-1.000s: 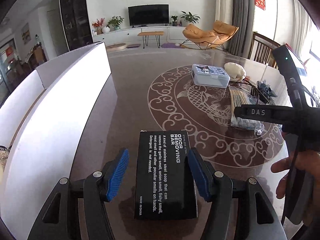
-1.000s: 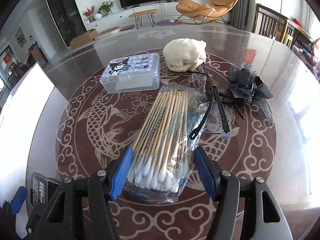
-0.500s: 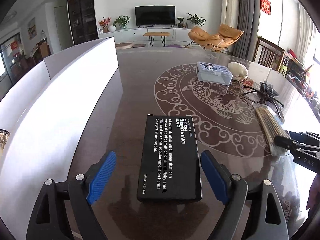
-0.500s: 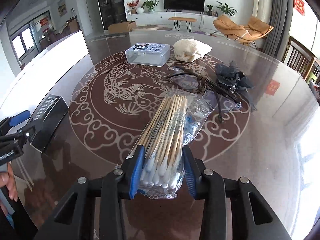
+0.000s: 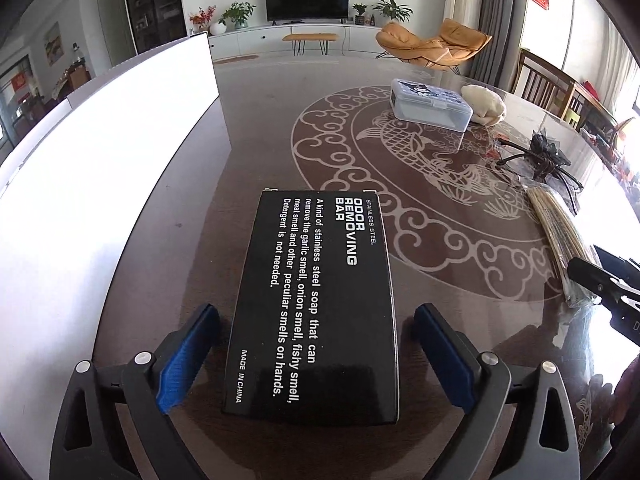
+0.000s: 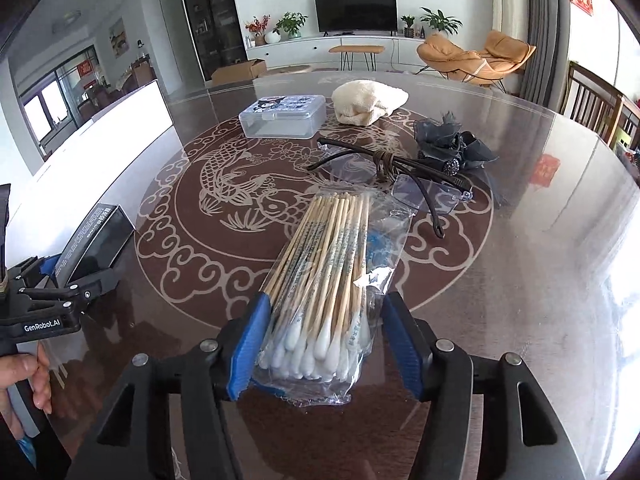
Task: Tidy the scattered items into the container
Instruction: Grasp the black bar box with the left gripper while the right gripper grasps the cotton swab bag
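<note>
Glossy brown counter [image 5: 256,152] with a pale fish medallion carries a black box [image 5: 316,304] reading "STAINLESS STEEL ODOR REMOVING BAR", "MADE IN CHINA", untouched between the left hand-held gripper's [image 5: 316,354] just-widened jaws. The right hand-held gripper [image 6: 324,346], just reopening, loosely straddles a bag of cotton swabs [image 6: 324,292]. "GenRobot.AI" marks the left tool.

The left claw [image 5: 316,356] stands wide, having just been opening — its blue pads flank the near end of the black box [image 5: 316,304] without touching it. The box lies flat on the table [image 5: 256,160]. At nine o'clock runs the white container wall [image 5: 100,168]; at one o'clock sit a clear plastic case [image 5: 430,106] and a cream cloth [image 5: 486,104]; at three o'clock, the swab bundle [image 5: 560,236].
</note>
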The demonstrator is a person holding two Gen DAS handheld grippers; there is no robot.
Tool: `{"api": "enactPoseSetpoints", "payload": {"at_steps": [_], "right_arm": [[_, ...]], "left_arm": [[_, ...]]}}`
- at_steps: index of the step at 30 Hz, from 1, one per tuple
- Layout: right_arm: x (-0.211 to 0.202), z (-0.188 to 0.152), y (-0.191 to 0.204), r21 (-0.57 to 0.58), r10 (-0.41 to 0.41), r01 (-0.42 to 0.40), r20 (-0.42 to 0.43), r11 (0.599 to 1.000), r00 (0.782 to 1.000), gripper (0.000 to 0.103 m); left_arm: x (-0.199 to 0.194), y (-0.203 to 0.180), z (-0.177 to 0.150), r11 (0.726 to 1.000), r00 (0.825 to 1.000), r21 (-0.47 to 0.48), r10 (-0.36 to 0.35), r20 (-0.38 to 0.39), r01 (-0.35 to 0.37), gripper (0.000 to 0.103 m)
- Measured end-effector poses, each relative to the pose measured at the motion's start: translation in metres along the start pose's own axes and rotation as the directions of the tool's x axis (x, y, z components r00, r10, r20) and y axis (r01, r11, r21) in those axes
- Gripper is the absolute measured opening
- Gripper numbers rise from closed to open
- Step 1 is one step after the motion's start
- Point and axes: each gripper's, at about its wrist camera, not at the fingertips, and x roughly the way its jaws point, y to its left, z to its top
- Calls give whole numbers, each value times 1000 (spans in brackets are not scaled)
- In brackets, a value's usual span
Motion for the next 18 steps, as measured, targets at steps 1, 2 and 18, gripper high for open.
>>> {"api": "enactPoseSetpoints", "payload": {"at_steps": [1,2,18], "right_arm": [[0,0,1,-5,-5,5,-1,1000,1000,60],[0,0,2,-6,-6,6,-1,1000,1000,60],[0,0,-2,15,20,-20,4,1000,1000,60]], "left_arm": [[0,0,0,1000,1000,1,-1,-1,1,103],[0,0,0,1000,1000,1,-1,-1,1,103],[0,0,0,1000,1000,0,1,-1,-1,103]]}}
